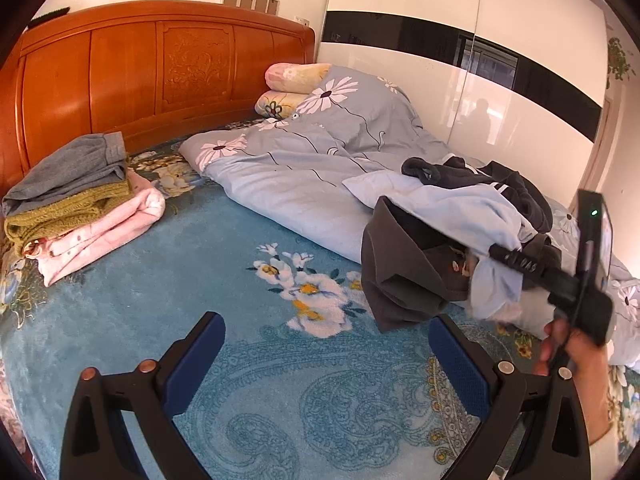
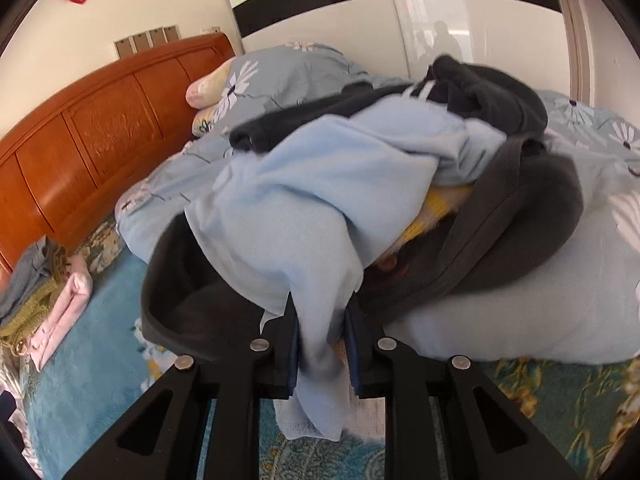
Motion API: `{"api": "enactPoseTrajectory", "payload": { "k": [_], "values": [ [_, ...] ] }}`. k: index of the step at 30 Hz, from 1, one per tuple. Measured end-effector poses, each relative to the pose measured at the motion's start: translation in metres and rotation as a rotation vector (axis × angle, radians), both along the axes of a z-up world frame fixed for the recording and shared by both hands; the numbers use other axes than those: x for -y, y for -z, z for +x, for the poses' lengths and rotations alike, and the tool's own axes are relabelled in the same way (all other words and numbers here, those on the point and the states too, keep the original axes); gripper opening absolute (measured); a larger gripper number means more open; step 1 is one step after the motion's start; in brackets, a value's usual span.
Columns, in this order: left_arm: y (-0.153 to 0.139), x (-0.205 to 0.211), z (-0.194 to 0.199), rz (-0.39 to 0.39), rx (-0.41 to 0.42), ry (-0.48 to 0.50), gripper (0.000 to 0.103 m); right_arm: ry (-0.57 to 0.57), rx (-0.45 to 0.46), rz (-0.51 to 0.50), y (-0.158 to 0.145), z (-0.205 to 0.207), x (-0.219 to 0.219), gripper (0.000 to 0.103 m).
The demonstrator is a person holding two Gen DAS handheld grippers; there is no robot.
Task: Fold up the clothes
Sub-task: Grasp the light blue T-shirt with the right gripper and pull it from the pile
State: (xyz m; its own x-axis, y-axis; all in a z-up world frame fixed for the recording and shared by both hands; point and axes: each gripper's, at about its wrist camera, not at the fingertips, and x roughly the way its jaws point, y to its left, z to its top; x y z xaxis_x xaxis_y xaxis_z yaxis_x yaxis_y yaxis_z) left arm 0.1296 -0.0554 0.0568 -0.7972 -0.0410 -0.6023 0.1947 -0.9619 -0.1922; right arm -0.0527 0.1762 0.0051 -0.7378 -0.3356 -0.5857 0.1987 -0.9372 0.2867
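Observation:
A heap of unfolded clothes lies on the bed's right side: a light blue garment [image 1: 460,208] [image 2: 304,184], a dark grey hooded garment [image 1: 400,276] [image 2: 520,216] under it, and a black garment [image 1: 500,184] [image 2: 480,88] behind. My right gripper [image 2: 322,320] [image 1: 500,252] is shut on a fold of the light blue garment, whose end hangs between the jaws. My left gripper [image 1: 328,340] is open and empty, above the blue floral bedspread [image 1: 200,272], left of the heap. A stack of folded clothes [image 1: 76,200] [image 2: 44,300] sits at the far left by the headboard.
A pale blue flowered duvet [image 1: 320,148] [image 2: 560,300] lies bunched across the bed's far side with two pillows [image 1: 296,88]. The wooden headboard [image 1: 140,72] stands at the back left. A glossy white wardrobe [image 1: 500,80] runs along the right.

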Motion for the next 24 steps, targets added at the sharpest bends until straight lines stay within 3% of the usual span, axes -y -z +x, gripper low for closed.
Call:
{"api": "enactPoseTrajectory", "payload": {
  "k": [3,4,8,11,15,24],
  "values": [
    [-0.009,0.005,0.009,0.022,-0.012,-0.012,0.103,-0.064,-0.056,-0.076,-0.044,0.006,-0.013,0.014],
    [-0.012,0.005,0.013,0.026,-0.018,-0.017,0.103,-0.085,-0.074,-0.101,-0.059,0.008,-0.017,0.008],
    [-0.023,0.006,0.028,0.047,-0.033,-0.032,0.103,-0.171,-0.148,-0.202,-0.118,0.016,-0.034,0.008],
    [-0.031,0.003,0.041,0.061,-0.052,-0.038,0.103,-0.204,-0.175,-0.201,-0.143,0.030,-0.040,0.008],
    [-0.041,-0.004,0.053,0.038,-0.055,-0.032,0.103,-0.239,-0.194,-0.297,-0.163,0.059,-0.057,0.008],
    [-0.067,-0.016,0.085,0.034,-0.103,-0.036,0.103,-0.367,-0.435,-0.283,-0.267,0.155,-0.079,0.008]
  ]
}}
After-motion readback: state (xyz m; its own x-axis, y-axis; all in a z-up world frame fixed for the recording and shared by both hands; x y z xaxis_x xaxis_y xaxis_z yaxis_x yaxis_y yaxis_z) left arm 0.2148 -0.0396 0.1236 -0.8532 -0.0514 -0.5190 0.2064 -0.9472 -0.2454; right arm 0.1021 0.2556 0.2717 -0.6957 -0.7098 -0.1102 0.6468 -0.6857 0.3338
